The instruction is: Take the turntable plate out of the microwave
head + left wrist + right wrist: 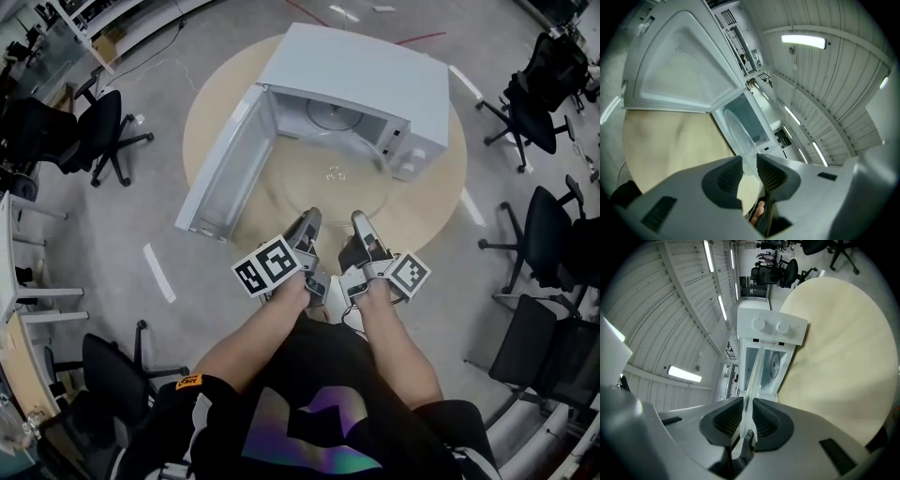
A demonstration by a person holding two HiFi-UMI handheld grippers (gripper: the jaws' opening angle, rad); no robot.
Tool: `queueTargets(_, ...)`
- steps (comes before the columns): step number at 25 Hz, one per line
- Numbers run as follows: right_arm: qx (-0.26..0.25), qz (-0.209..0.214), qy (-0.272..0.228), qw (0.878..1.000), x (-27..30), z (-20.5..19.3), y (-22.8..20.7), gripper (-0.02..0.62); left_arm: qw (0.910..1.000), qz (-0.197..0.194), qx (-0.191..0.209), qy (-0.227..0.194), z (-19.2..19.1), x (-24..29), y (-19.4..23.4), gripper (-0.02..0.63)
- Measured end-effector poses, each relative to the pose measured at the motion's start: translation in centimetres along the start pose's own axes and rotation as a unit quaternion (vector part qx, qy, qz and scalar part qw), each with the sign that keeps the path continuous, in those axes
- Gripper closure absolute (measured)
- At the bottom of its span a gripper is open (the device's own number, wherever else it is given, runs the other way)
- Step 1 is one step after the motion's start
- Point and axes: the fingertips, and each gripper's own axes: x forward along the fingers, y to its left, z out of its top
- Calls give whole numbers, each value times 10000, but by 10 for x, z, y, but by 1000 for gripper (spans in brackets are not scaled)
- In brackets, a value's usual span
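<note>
Black office chairs (98, 131) ring the round table (441, 192).

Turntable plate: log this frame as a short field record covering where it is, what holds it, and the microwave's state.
plate: clear glass turntable plate, over the table, just in front of the cavity
left gripper: left gripper, fingers shut on the plate's near rim
right gripper: right gripper, fingers shut on the near rim, beside the left
microwave: white microwave on the round wooden table
door: door swung fully open
</note>
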Motion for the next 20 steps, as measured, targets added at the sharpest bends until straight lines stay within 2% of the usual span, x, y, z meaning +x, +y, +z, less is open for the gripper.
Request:
queueTargets(8,79,-133,157,9998,-40,-9,-28,532,9998,155,-97,-11,-43,-17,18,474)
queueTargets(20,100,-602,366,9975,-58,-17,-90,525,9983,480,-300,169,-82,-10,68,474)
